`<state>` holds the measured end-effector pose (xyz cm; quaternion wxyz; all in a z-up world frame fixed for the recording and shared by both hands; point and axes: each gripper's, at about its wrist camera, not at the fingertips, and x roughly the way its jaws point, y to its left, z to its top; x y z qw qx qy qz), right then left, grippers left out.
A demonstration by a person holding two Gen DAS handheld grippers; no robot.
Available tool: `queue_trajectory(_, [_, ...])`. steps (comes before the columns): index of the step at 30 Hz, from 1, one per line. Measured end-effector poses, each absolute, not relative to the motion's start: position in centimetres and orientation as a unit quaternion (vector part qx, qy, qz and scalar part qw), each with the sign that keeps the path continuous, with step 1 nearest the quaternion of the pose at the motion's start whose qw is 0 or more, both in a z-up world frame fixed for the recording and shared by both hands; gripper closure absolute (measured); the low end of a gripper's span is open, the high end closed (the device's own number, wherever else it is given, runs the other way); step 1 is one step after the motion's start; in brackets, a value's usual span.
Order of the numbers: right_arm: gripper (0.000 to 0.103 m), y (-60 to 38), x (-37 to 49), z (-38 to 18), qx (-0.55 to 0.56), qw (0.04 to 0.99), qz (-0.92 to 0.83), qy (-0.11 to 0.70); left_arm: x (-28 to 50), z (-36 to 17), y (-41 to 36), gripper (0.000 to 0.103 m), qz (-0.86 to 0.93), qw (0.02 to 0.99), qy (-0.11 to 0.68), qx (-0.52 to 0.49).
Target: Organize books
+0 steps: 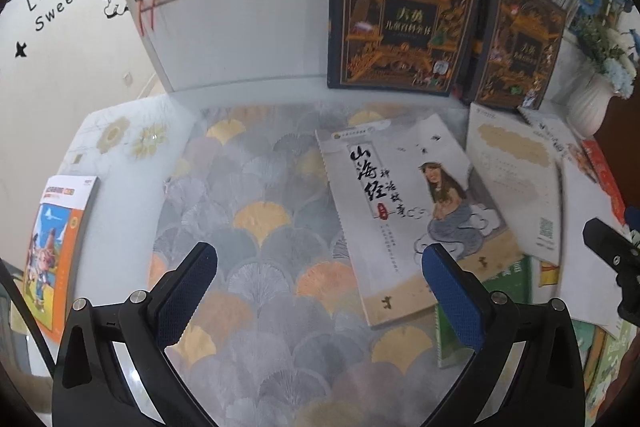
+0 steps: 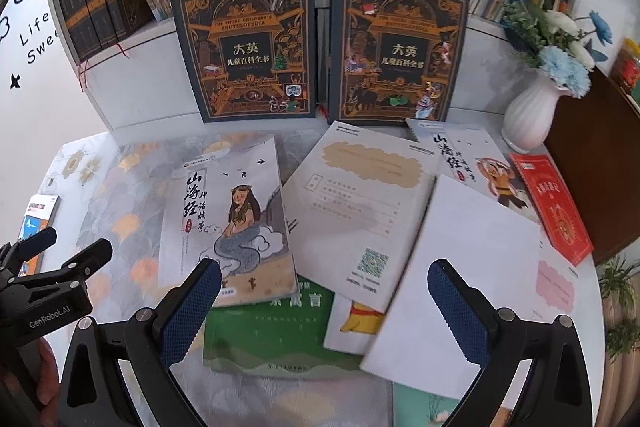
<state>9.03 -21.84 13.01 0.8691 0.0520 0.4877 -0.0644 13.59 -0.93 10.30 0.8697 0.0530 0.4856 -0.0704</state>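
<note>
Several thin books lie scattered on the patterned table. A white mermaid-cover book [image 1: 408, 203] [image 2: 228, 215] lies in the middle, over a green book [image 2: 272, 331]. White back-cover booklets [image 2: 360, 207] and a red book [image 2: 552, 203] lie to the right. Two dark encyclopedias [image 2: 244, 47] [image 2: 400, 51] lean upright against the shelf. My left gripper [image 1: 320, 291] is open and empty above the table, left of the mermaid book. My right gripper [image 2: 324, 311] is open and empty above the pile.
A white shelf [image 2: 160, 83] packed with upright books stands at the back. A white vase with blue flowers [image 2: 528, 115] stands at the right rear. An orange picture book [image 1: 56, 243] lies at the table's left edge. A brown cabinet [image 2: 592, 163] stands at the right.
</note>
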Motion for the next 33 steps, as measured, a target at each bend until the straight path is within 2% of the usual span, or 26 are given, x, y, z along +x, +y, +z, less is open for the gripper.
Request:
queue_trajectory(13, [0.000,-20.4,13.8,7.4,0.066,0.852,-0.019,0.520,17.6,4.2,0.0,0.001,-0.116,0.824,0.554,-0.031])
queue_trajectory(14, [0.002,-20.3,14.1,7.0,0.065,0.849,-0.020,0.524,17.7,3.8,-0.2,0.001,-0.122,0.820,0.558,-0.033])
queue_trajectory(16, [0.016,-20.2,14.9,5.8,0.062,0.840,-0.022,0.538,17.7,3.0,-0.7,0.001,-0.139,0.812,0.565,-0.039])
queue_trajectory(17, [0.026,-20.2,15.5,5.0,0.062,0.832,-0.021,0.551,17.7,2.7,-1.0,0.001,-0.144,0.810,0.567,-0.042])
queue_trajectory(19, [0.036,-20.6,16.1,4.0,0.073,0.823,-0.018,0.563,17.7,2.2,-1.0,0.001,-0.148,0.805,0.571,-0.055])
queue_trajectory(22, [0.037,-21.1,16.7,3.3,0.091,0.819,-0.013,0.566,17.7,2.0,-0.8,0.001,-0.149,0.806,0.570,-0.060])
queue_trajectory(28, [0.037,-20.3,17.5,2.5,0.060,0.816,-0.009,0.575,17.5,1.8,-2.0,0.002,-0.167,0.805,0.568,-0.036])
queue_trajectory(30, [0.042,-19.8,17.7,2.5,0.059,0.812,0.010,0.580,17.5,1.8,-2.2,0.002,-0.174,0.806,0.565,-0.034])
queue_trajectory(33, [0.043,-19.1,17.7,2.5,0.061,0.805,0.036,0.589,17.3,1.7,-2.5,0.004,-0.192,0.802,0.564,-0.035])
